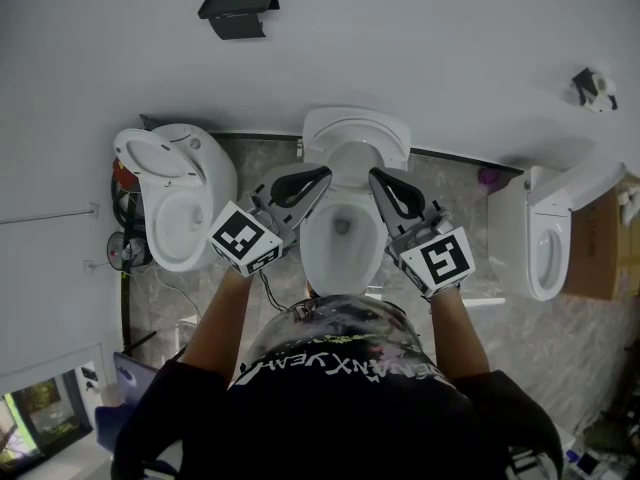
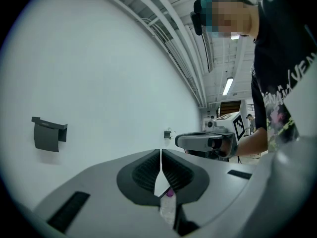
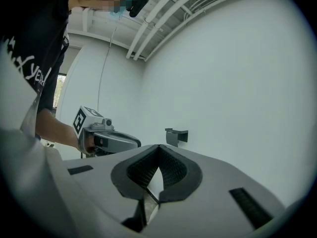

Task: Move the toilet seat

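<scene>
The white middle toilet stands straight ahead of me, its bowl uncovered. Its seat and lid appear raised at the back against the wall. My left gripper hovers over the bowl's left rim, jaws shut and empty. My right gripper mirrors it over the right rim, also shut with nothing held. Both point up at the white wall. In the left gripper view the left gripper is pressed together, and the right gripper shows beyond it. In the right gripper view the right gripper is likewise shut, with the left gripper beside it.
A second toilet with its lid up stands to the left, a third to the right. A black bracket hangs on the wall, with a small fixture at the far right. A cardboard box sits beyond the right toilet.
</scene>
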Available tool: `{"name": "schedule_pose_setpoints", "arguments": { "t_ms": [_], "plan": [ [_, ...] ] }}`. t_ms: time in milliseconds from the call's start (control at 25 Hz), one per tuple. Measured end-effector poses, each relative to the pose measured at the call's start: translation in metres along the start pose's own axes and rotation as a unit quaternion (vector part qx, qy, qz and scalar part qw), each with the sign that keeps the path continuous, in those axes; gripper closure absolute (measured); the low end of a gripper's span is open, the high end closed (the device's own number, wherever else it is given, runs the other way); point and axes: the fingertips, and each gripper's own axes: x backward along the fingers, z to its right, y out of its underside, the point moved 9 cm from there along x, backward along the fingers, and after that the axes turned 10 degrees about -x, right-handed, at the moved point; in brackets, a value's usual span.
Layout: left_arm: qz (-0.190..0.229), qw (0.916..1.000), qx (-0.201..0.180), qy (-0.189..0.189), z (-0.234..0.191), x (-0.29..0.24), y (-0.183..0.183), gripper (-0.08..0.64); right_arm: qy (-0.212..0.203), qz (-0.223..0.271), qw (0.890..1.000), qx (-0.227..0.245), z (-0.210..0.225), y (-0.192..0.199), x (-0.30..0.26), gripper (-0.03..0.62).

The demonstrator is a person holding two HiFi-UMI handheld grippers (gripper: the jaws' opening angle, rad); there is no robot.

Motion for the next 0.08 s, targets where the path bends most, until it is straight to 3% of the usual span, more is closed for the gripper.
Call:
{"name": "schedule_pose_setpoints", "arguments": {
  "t_ms": [80],
  "plan": [
    [0.0, 1.0, 0.001, -0.001, -0.0004, 0.0004, -0.0004, 0.531, 0.0, 0.001, 1.0, 0.001, -0.0004, -0.0007, -0.0009, 0.591]
  ]
}}
